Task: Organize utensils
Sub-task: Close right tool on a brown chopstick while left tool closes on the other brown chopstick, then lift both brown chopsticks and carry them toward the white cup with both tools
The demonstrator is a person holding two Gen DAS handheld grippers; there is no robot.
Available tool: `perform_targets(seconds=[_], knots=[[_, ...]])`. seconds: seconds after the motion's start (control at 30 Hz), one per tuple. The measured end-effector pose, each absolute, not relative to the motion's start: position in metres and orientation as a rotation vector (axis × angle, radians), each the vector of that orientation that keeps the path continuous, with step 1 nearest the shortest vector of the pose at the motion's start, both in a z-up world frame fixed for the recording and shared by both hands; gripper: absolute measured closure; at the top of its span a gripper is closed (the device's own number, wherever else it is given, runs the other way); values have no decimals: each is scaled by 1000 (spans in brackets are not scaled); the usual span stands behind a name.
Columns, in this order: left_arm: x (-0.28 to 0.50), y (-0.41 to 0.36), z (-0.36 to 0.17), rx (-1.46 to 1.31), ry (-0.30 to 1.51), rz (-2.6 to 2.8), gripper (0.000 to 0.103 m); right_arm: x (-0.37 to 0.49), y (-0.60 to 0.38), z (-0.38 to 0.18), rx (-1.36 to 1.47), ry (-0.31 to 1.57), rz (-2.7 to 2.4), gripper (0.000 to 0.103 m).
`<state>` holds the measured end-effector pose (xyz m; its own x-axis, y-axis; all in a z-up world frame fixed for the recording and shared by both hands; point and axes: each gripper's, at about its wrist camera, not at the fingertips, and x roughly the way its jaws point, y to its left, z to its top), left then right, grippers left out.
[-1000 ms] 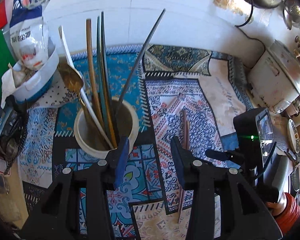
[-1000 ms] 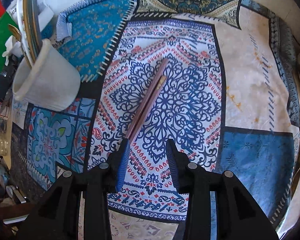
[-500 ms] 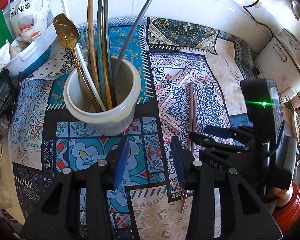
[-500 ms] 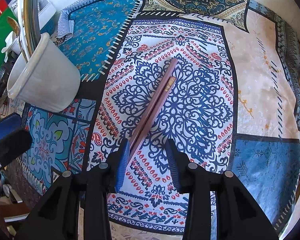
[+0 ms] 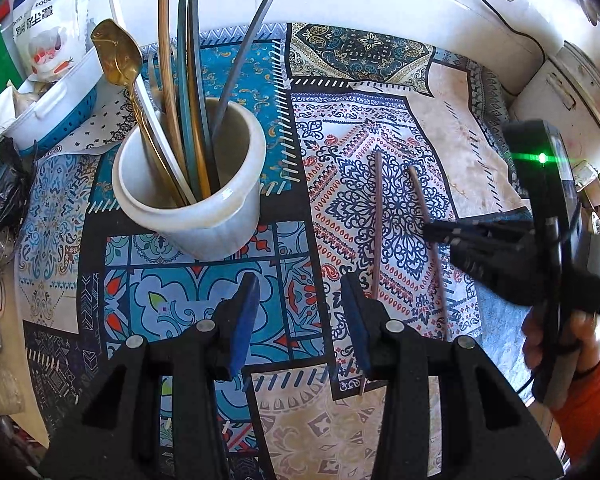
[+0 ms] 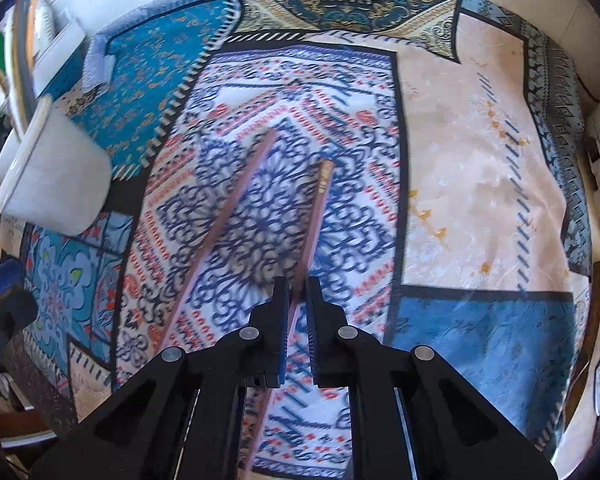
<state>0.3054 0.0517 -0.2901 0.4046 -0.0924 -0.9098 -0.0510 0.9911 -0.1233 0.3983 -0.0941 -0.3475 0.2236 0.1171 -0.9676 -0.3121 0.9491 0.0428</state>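
Observation:
A white utensil cup (image 5: 188, 216) stands on the patterned cloth, holding a gold spoon (image 5: 118, 60) and several chopsticks. It shows at the left of the right wrist view (image 6: 56, 184). Two reddish-brown chopsticks lie on the cloth. My right gripper (image 6: 298, 292) is shut on one chopstick (image 6: 314, 220), seen also in the left wrist view (image 5: 426, 216). The other chopstick (image 6: 220, 228) lies to its left (image 5: 377, 216). My left gripper (image 5: 298, 296) is open and empty, near the cup's front.
A white and blue basket (image 5: 48, 108) with a food bag (image 5: 40, 20) sits behind the cup at the left. A white appliance (image 5: 572, 92) stands at the right. The patterned cloth (image 6: 480, 160) covers the counter.
My right gripper closed on one of the two chopsticks and pulled it apart from the other. My left gripper drew back from the cup.

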Motion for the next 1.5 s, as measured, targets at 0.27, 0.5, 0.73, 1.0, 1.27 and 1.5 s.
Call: perform_targets(seconds=[0.27,0.5,0.73,1.0,1.27,1.5], knots=[[307,45,-303,-137,1195,-46,61,431,-109,-349,-57,1346,338,97],[321,21,-310,-86,1213,-83,61,431,-107,-340,-62,1334,354,97],[347,-7,-323,-42,1239,-118,65,415,-127,-311,-22,1263,348,97],[383,-26,-342,-33,1285,-131,74,409,-145,-299,-3,1245,348,97],[411,-38,-352,-67,1308,-165,75,414,-162,-304,21,1254,328,97],[435,-57,-353,-63,1298,-219,75,414,-177,-303,45,1244,317,97]])
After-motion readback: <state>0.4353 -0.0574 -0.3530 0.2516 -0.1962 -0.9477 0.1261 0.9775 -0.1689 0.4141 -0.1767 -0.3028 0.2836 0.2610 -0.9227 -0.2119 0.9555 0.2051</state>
